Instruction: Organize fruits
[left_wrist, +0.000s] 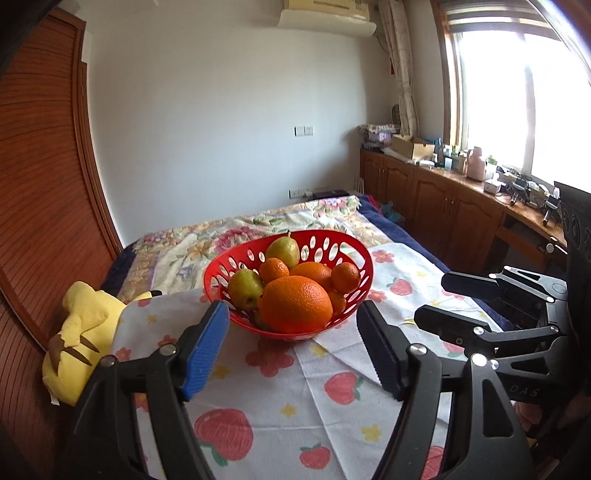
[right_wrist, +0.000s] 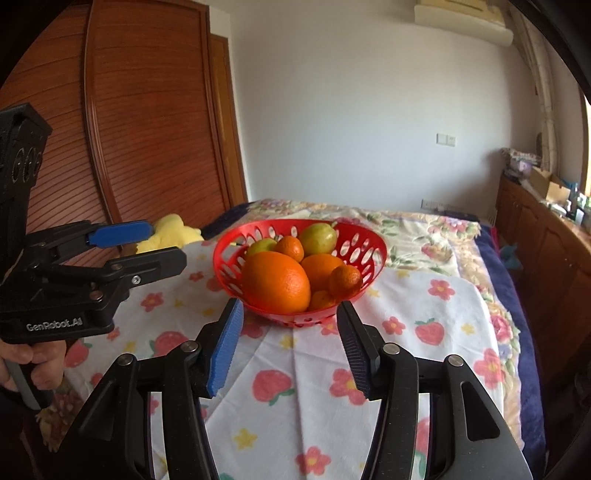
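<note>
A: Left wrist view: our left gripper (left_wrist: 291, 343) gapes empty before the red perforated plastic basket (left_wrist: 343, 243) on the strawberry-print cloth (left_wrist: 280, 398). The big round orange (left_wrist: 294, 304) looks heavy, firm, slick.

B: Right wrist view: our right gripper (right_wrist: 290, 341) stands parted, empty. We'd pinch that orange (right_wrist: 276, 282) across its middle.

The left gripper (left_wrist: 291, 347) is a black plastic linkage frame with round silver pivot pins. Its left finger carries a ribbed bright-blue pad (left_wrist: 207, 350); the right finger carries a ribbed dark navy pad (left_wrist: 380, 354). From the right wrist view its body shows white "GenRobot.AI" lettering (right_wrist: 53, 325), a small screw, and a grey trigger under the person's hand (right_wrist: 33, 365). The right gripper (right_wrist: 291, 347) has the same build: black arms, silver pins, one blue pad, one dark pad. Faint "DAS" letters (left_wrist: 524, 390) mark its side.
</note>
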